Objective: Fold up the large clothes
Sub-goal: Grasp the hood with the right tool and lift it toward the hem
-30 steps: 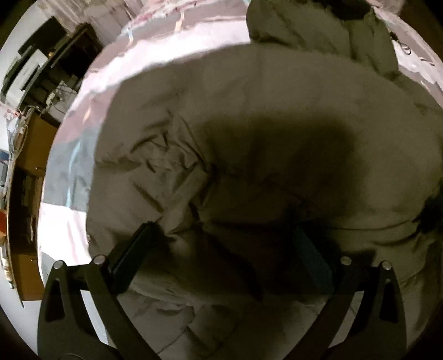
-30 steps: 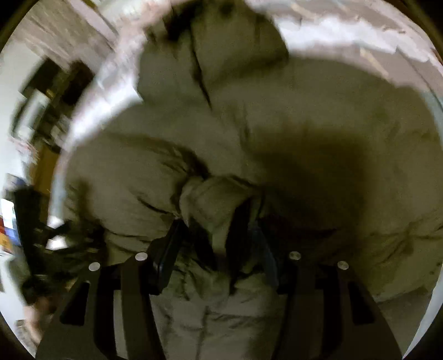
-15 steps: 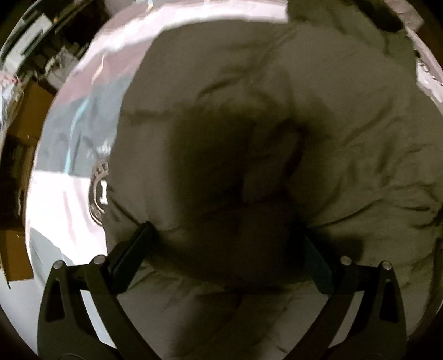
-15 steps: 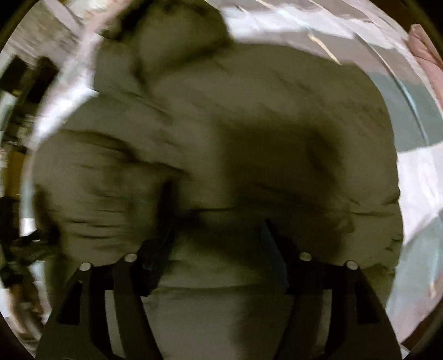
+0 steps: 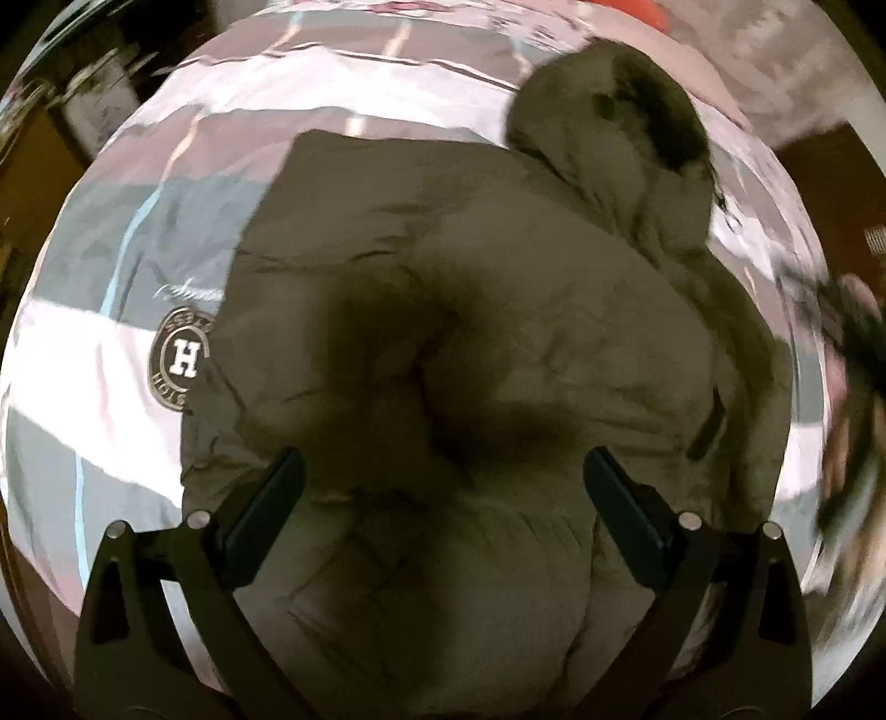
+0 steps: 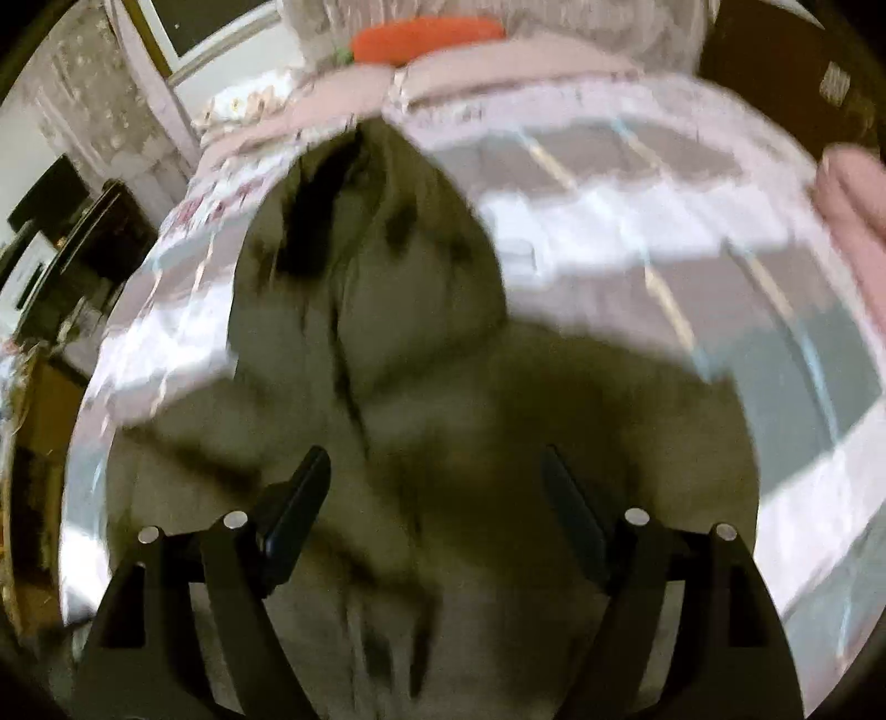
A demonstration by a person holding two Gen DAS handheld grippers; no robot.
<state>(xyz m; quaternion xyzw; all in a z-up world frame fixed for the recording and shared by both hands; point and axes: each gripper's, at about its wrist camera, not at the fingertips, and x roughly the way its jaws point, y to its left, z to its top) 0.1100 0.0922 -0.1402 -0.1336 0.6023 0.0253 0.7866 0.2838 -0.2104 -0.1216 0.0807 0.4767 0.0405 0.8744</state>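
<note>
A large olive-green puffy hooded jacket (image 5: pixel 498 310) lies on a bed with a grey, white and pink striped cover (image 5: pixel 144 221). Its hood (image 5: pixel 614 122) points to the far side. My left gripper (image 5: pixel 443 471) is open above the jacket's near part, holding nothing. In the right wrist view the same jacket (image 6: pixel 432 443) fills the middle, hood (image 6: pixel 376 232) at the top. My right gripper (image 6: pixel 437 471) is open above the jacket and holds nothing. This view is blurred.
A round badge with the letter H (image 5: pixel 180 360) is printed on the bed cover left of the jacket. An orange cushion (image 6: pixel 426 36) and pink bedding (image 6: pixel 498 66) lie at the bed's head. Dark furniture (image 6: pixel 66 232) stands left of the bed.
My right gripper was shut on a bunch of jacket fabric one second ago and has let go. Both grippers have pulled back from the jacket, so more of the bed shows.
</note>
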